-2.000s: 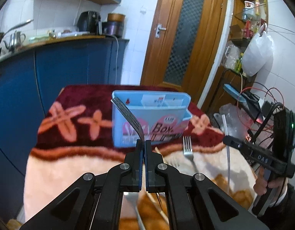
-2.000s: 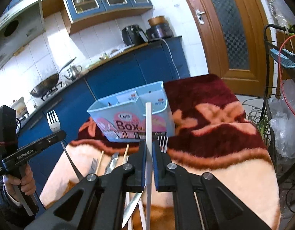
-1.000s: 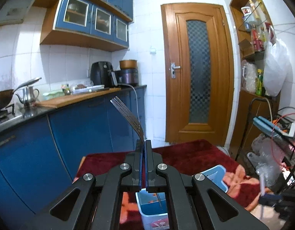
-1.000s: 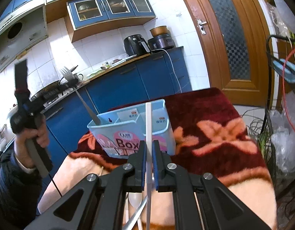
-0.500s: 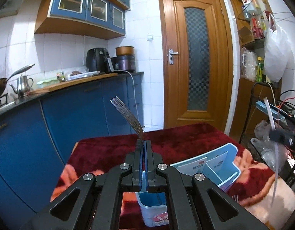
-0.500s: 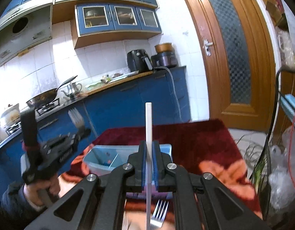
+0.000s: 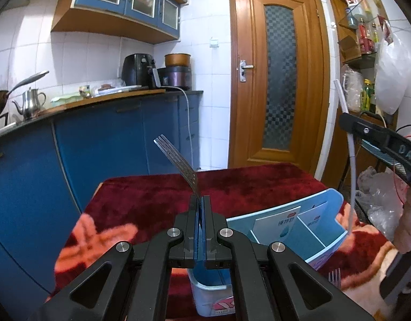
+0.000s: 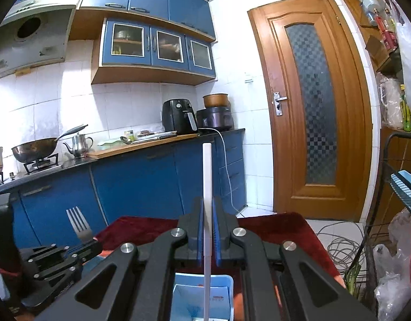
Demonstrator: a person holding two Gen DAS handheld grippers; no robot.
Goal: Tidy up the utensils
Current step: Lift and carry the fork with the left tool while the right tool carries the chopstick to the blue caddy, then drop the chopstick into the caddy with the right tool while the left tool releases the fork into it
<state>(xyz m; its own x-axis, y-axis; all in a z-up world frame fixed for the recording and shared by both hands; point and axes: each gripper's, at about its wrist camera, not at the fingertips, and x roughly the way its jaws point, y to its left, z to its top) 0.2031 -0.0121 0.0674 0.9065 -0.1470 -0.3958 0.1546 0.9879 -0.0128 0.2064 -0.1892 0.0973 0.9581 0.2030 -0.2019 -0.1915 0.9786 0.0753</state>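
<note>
The left gripper [image 7: 200, 208] pinches a steel fork [image 7: 178, 165], tines up-left beyond its fingertips; the right gripper [image 8: 208, 214] clamps an upright white plastic straw [image 8: 207, 176].

Shiny metal fork [image 7: 178, 164], plush cloth [image 7: 141, 198] (fleece, perhaps), glossy plastic box [image 7: 325, 206]

The left tool [image 7: 200, 206] was clamped tight on the neck of a fork [image 7: 178, 164], tines raised up and tilted away to the left, and it hung just above the near left end of the blue organizer box [image 7: 320, 214], pointing slightly downward. The right tool [image 8: 208, 214] was closed on a white straw-like stick [image 8: 207, 176] held upright, with the stick's lower end reaching down over a compartment of the box. A hand [image 7: 404, 230], seen at the right of the box, gripped the right tool's handle
</note>
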